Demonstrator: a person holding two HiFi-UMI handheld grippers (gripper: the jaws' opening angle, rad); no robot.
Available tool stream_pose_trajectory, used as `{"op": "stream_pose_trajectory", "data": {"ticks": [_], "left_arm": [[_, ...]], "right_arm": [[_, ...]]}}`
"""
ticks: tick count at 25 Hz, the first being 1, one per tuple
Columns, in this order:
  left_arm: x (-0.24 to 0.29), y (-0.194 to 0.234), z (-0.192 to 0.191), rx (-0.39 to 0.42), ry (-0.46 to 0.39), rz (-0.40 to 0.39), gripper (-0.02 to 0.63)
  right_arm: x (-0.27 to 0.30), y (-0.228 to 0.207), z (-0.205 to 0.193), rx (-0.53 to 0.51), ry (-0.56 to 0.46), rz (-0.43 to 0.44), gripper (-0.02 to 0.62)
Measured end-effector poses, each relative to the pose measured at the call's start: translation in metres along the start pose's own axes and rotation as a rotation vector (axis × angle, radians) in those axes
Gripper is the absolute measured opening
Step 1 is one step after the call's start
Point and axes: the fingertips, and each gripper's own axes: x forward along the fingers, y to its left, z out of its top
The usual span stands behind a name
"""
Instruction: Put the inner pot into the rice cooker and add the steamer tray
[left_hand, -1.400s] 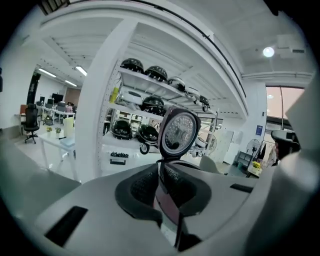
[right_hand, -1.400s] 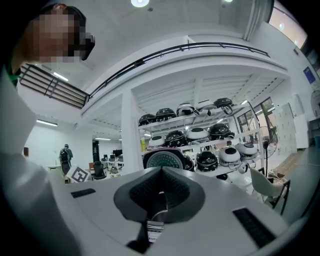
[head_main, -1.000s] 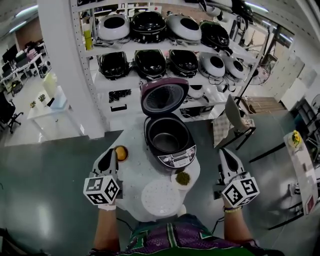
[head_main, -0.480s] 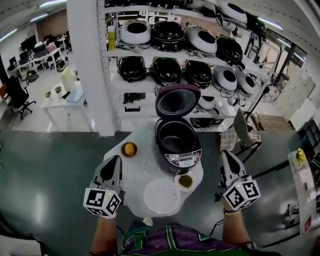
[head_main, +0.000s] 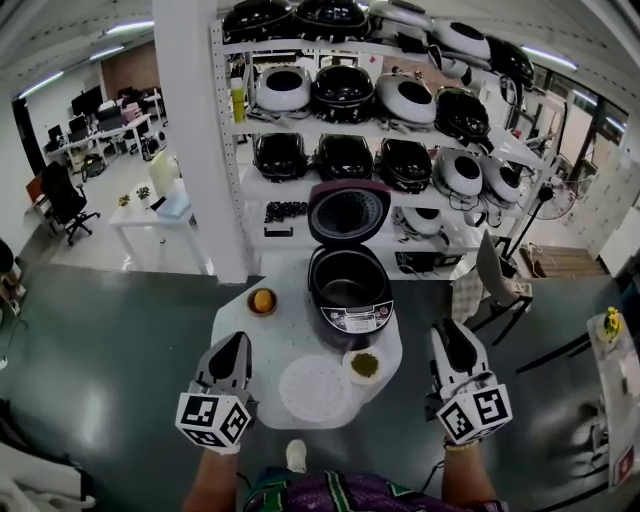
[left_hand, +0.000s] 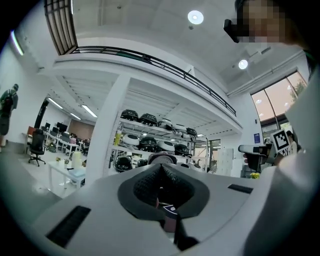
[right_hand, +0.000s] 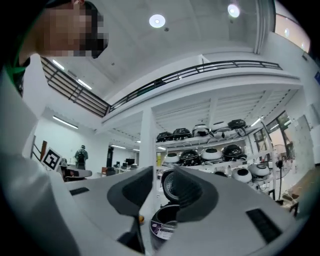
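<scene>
Beside the worktop (head_main: 290, 322), left tongs (head_main: 237, 341) are held closed, right tongs (head_main: 446, 329) have just been parted slightly, both empty; the bowl (head_main: 364, 365) beside the tray (head_main: 315, 389) could be knocked.

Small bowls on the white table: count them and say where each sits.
2. The orange-filled bowl sits left of the rice cooker; the green-filled bowl sits in front of it, right of the steamer tray. The rice cooker might hide another behind it.

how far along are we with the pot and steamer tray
Done, it seems: an inner pot sits in the open rice cooker. In hand: nothing; left claw shut, right claw has just been opening, both empty. Left: the steamer tray lies on the table.
</scene>
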Motion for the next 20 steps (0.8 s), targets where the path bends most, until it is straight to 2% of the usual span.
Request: {"op": "stream_pose_trajectory", "data": {"ticks": [1,3,5,6,7,8,11,20], "left_arm": [[-0.005,-0.008,0.0,0.013,0.0,0.002,0.021],[-0.014,-0.021,0.001,0.036,-0.002,0.008,0.021],[-0.022,-0.031,0.0,0.062,-0.001,0.02,0.021],[-0.026,-0.035,-0.001,0.074,0.001,0.028,0.021],[-0.029,-0.038,-0.003,0.082,0.003,0.033,0.021],[-0.031,-0.043,-0.005,0.086,0.005,0.034,0.021],[-0.032,-0.059,-0.015,0.087,0.015,0.026,0.021],[-0.035,-0.08,-0.039,0.119,0.058,0.021,0.021]], "right_arm": [[-0.005,0.003,-0.001,0.005,0.004,0.024,0.152],[-0.016,0.009,-0.001,0.01,0.01,0.062,0.229],[-0.024,0.015,-0.003,0.005,0.014,0.092,0.353],[-0.027,0.017,-0.006,0.005,0.017,0.104,0.438],[-0.029,0.019,-0.01,0.009,0.023,0.115,0.495],[-0.031,0.019,-0.016,0.017,0.033,0.123,0.522],[-0.038,0.018,-0.04,0.05,0.082,0.144,0.563],[-0.044,0.018,-0.114,0.101,0.205,0.158,0.58]]}}
